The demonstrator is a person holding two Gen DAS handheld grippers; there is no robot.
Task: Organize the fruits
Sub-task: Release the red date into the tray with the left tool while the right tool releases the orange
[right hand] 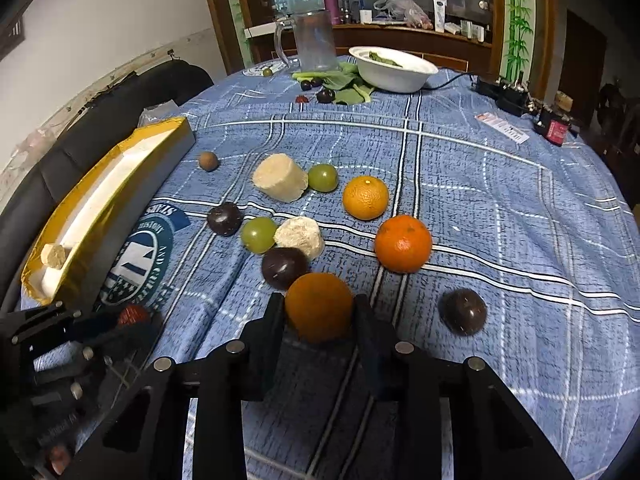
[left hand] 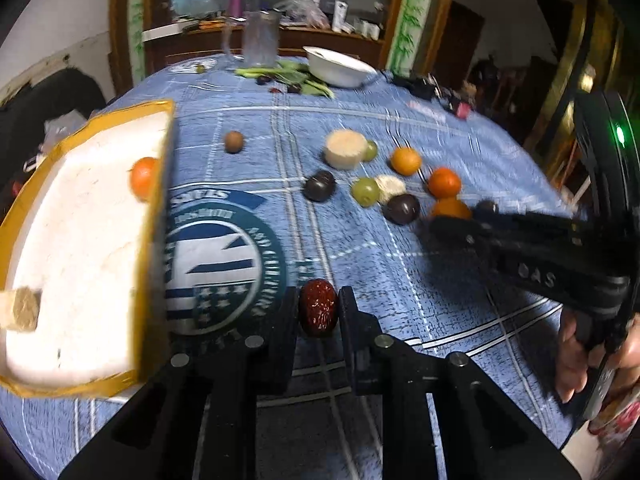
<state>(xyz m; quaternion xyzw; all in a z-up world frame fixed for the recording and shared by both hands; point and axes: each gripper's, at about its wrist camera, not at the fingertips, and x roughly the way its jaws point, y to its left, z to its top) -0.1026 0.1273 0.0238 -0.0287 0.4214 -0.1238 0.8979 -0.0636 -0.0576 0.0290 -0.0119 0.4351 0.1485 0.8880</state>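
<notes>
My left gripper [left hand: 319, 300] is shut on a wrinkled dark red date [left hand: 318, 314], its pads pressed against both sides just above the blue checked cloth. The right wrist view shows that gripper low at the left with the date [right hand: 134, 315] at its tip. My right gripper [right hand: 319, 316] is shut on an orange [right hand: 319, 304] that rests on the cloth. A gold-edged box with white lining [left hand: 80, 248] stands to the left, holding an orange [left hand: 143, 178] and a tan chunk [left hand: 24, 308]. Between the box and my right gripper lie several loose oranges, dark plums, green grapes and pale chunks.
A dark plum [right hand: 464, 311] lies right of the held orange, another [right hand: 285, 266] just behind it. At the table's far side stand a white bowl [right hand: 394, 70], a glass jug [right hand: 314, 42] and leafy greens. Black gadgets [right hand: 516, 94] sit far right. A black chair [right hand: 100, 120] is behind the box.
</notes>
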